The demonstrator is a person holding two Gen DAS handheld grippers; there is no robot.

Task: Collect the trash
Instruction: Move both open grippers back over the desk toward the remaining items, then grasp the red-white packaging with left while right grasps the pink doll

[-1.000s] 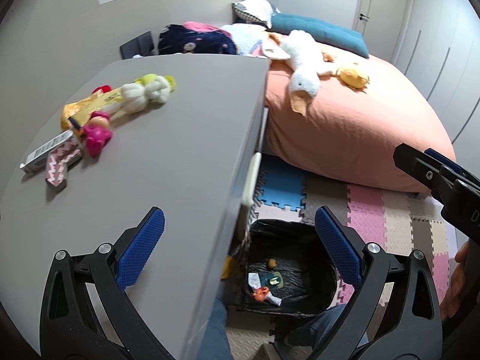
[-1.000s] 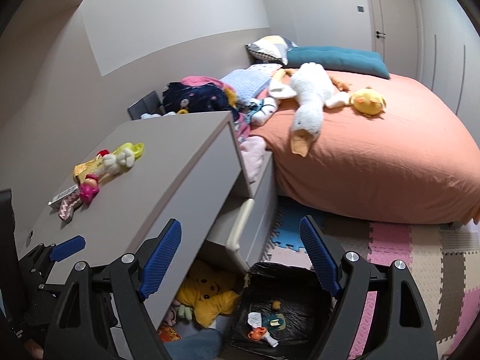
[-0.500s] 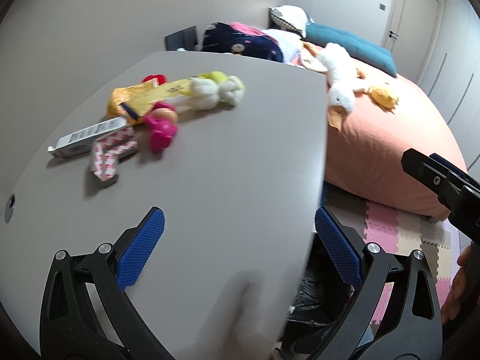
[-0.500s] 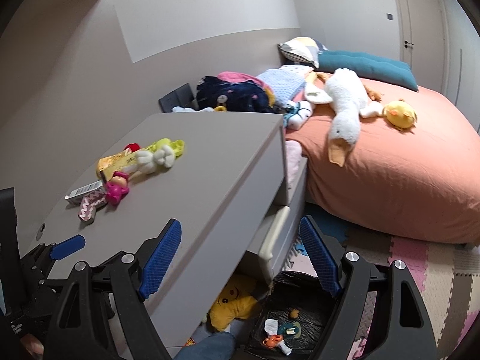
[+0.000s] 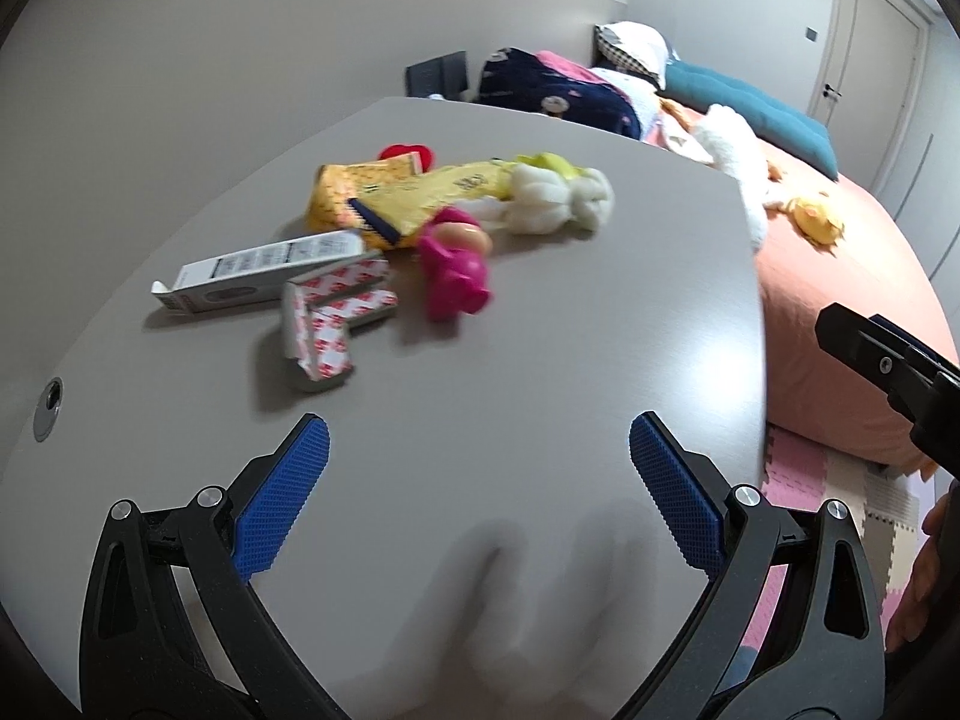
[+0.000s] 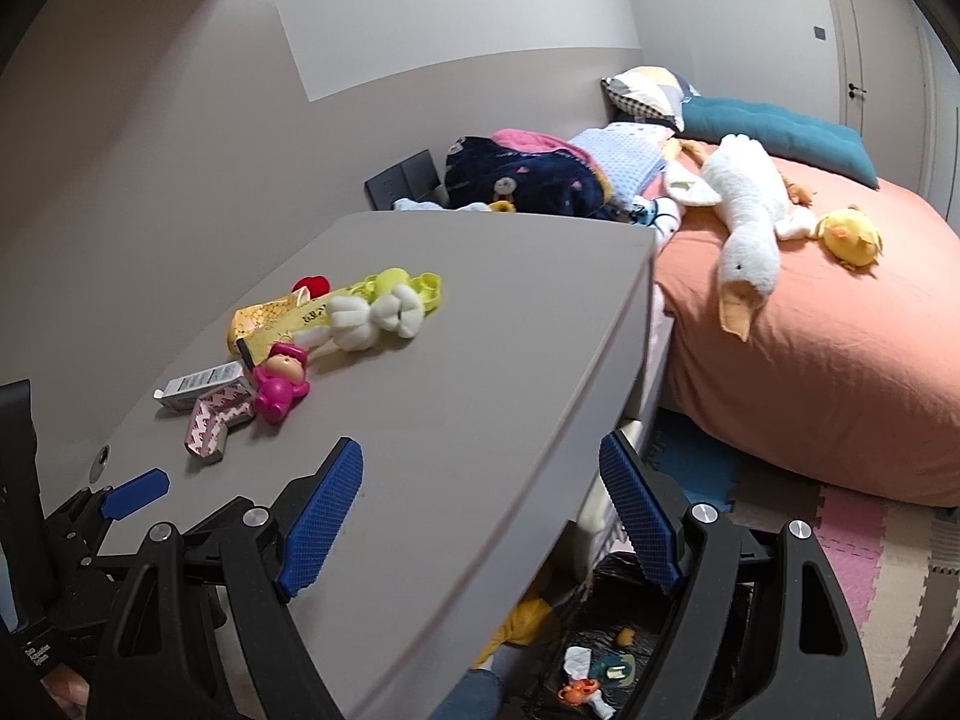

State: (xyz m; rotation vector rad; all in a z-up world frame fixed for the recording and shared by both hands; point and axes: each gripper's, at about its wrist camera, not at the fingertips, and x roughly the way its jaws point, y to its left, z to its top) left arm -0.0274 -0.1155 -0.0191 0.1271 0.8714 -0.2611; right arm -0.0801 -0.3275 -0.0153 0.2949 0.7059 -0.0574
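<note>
On the grey desk top (image 5: 540,372) lie a white carton (image 5: 258,273), a red-and-white patterned corner piece (image 5: 333,324), a yellow wrapper (image 5: 408,198), a pink doll toy (image 5: 453,267) and a white plush toy (image 5: 555,204). The same pile shows in the right wrist view, with the carton (image 6: 195,391), wrapper (image 6: 282,318) and doll (image 6: 279,387). My left gripper (image 5: 477,498) is open and empty over the desk's near part. My right gripper (image 6: 483,516) is open and empty over the desk's right edge. A black-lined trash bin (image 6: 606,660) with several scraps stands on the floor below.
A bed with an orange cover (image 6: 840,348) holds a white goose plush (image 6: 747,210) and a yellow chick (image 6: 849,237). Clothes (image 6: 528,174) are piled behind the desk. Foam floor mats (image 6: 858,546) lie beside the bed. A yellow plush (image 6: 528,618) sits under the desk.
Both grippers have moved left and forward over the desk. The pile of items is nearer and more central in the left view. The trash bin has left the left view.
</note>
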